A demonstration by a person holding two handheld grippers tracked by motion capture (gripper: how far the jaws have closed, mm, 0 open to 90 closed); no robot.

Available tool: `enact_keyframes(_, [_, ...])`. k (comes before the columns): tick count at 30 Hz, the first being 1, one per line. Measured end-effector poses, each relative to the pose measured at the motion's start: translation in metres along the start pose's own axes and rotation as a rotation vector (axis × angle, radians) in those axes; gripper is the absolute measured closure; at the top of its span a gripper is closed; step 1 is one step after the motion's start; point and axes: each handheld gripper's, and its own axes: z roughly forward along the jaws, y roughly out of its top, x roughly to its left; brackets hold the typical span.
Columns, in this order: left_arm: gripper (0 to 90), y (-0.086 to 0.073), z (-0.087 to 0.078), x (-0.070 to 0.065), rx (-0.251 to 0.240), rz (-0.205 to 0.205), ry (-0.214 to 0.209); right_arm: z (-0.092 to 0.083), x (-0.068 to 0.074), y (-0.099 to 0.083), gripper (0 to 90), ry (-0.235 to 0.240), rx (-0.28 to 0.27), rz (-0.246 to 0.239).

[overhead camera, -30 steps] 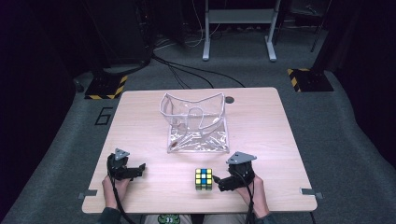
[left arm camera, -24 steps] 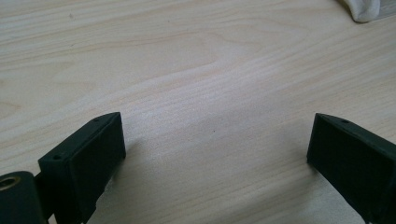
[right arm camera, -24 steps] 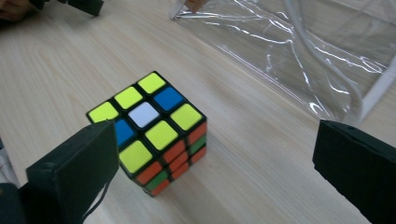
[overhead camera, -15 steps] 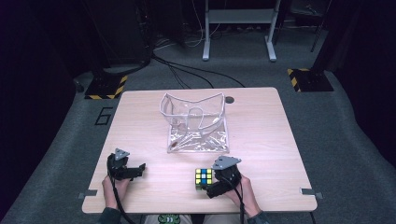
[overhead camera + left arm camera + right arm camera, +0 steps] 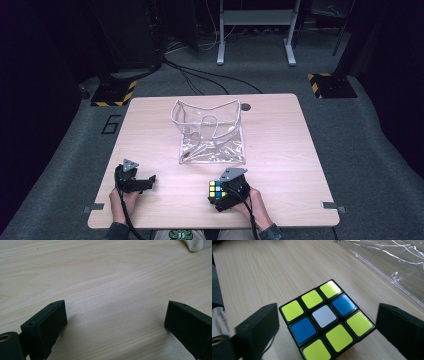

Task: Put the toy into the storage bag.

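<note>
Puzzle cube (image 5: 216, 190) sits on table (image 5: 280, 130) near its front edge, just right of centre. Clear plastic bag (image 5: 212, 132) lies behind cube, mid-table, close but apart. Right gripper (image 5: 226, 196) straddles cube, one jaw each side. Left gripper (image 5: 142, 183) rests well left of cube, over bare tabletop.

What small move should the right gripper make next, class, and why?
Probably close the right gripper on the puzzle cube. The cube sits on the table between its jaws, which have just been closing but stand clear of its sides.
</note>
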Motion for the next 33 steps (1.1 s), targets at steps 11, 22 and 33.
enact_keyframes(11, [4.2, 0.0, 0.0, 0.0, 0.0, 0.0, 0.0, 0.005, -0.001, -0.004, 16.7, 0.008, 0.016, 0.005])
enact_keyframes(22, [4.3, 0.0, 0.0, 0.0, 0.0, 0.0, 0.0, 0.014, -0.003, -0.015, 32.9, -0.048, 0.043, 0.009])
enact_keyframes(33, [4.4, 0.0, 0.0, 0.0, -0.001, 0.0, 0.0, 0.003, -0.01, -0.016, 33.1, -0.096, 0.002, 0.057])
